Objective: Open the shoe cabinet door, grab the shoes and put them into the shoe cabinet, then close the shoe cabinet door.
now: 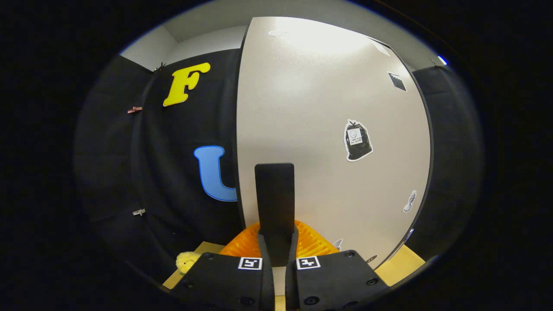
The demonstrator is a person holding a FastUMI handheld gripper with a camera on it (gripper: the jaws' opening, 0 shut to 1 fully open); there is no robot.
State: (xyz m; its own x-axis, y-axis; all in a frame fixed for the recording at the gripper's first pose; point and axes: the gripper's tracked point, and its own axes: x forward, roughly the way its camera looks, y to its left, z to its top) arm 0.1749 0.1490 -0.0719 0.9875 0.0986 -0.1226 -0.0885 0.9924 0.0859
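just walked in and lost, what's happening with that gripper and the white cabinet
A person's handheld gripper is right up against the shoe cabinet door, a pale panel with stickers. Its fingers are together with nothing between them. Something orange and ribbed sits just beyond the gripper body, and a small yellow toy lies on the wooden surface beside it. The door looks closed.

Cabinet door (pixel 311 108) is plain off-white, with a black-and-white sticker (pixel 357 140) on it; below the door lies a ribbed bright orange thing (pixel 311 242), left of that a pale yellow fluffy toy (pixel 186 261), on a light wooden table (pixel 399 268)
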